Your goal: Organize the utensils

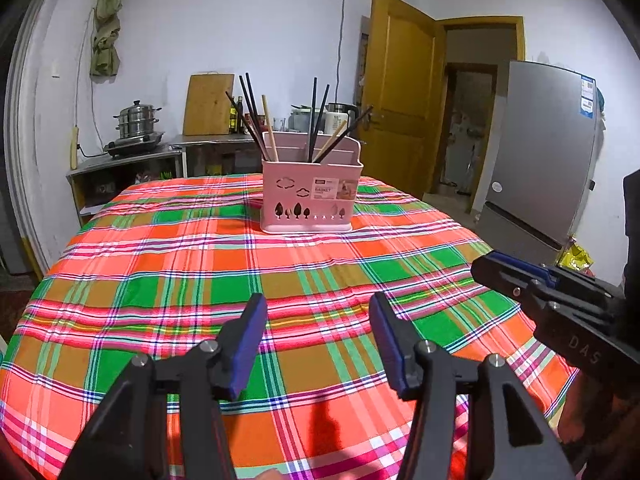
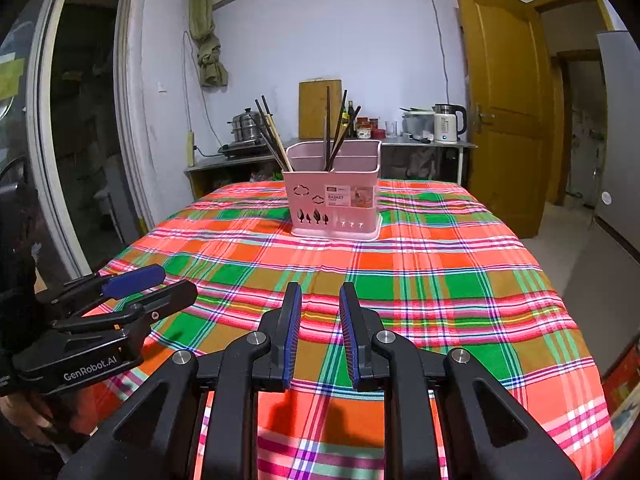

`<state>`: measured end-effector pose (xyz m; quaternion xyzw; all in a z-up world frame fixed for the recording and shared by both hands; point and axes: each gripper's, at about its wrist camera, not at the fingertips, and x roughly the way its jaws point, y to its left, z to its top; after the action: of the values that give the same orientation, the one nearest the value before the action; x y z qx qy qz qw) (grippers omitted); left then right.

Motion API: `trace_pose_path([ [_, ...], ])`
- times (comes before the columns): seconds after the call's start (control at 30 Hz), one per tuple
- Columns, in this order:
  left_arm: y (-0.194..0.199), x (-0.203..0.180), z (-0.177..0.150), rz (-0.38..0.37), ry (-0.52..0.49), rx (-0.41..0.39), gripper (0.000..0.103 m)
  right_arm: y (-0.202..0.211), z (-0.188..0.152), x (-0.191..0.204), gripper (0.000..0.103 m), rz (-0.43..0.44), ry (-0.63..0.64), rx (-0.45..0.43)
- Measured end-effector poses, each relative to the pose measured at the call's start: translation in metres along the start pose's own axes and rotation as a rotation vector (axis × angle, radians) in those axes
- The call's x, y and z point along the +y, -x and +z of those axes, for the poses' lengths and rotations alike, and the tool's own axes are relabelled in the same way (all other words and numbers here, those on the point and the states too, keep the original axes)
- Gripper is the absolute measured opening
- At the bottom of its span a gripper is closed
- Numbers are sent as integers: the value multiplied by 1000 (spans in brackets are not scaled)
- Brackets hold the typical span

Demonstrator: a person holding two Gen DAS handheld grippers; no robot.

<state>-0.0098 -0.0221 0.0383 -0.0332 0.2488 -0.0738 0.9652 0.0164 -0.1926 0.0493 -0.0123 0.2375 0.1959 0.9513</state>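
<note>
Hovering low over the near edge of the plaid tablecloth (image 1: 304,268), both tools empty: left gripper (image 1: 318,312) with jaws set wide apart and nothing between the blue pads, right gripper (image 2: 320,300) with a narrower gap, likewise clear of any object. Standing upright near the far end of the table, well apart from both tools: pink utensil basket (image 2: 334,196), divided into compartments. Already loaded with dark chopsticks (image 1: 250,116) and a few pale wooden ones (image 1: 270,128), leaning fanned out in the left section and in the middle one; right-hand section apparently empty from the right wrist view. Judging by the bare cloth, no loose utensils left lying anywhere in sight, so the sorting probably finished or nearly so, with perhaps only straightening or regrouping of dark and pale sticks remaining. Behind the table: steel counter with a steamer pot (image 1: 136,120), cutting board (image 1: 208,104) leaning on the wall, white kettle (image 2: 448,124), yellow door (image 2: 504,120), grey fridge (image 1: 540,152). Nothing blocking the path to the basket.
</note>
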Motion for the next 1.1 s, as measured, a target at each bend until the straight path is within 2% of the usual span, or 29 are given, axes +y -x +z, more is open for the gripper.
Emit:
trace_pose_path([
  [1.1,0,-1,-2,-7,1,4,56,-1,-1,2,20,-6,6,1],
])
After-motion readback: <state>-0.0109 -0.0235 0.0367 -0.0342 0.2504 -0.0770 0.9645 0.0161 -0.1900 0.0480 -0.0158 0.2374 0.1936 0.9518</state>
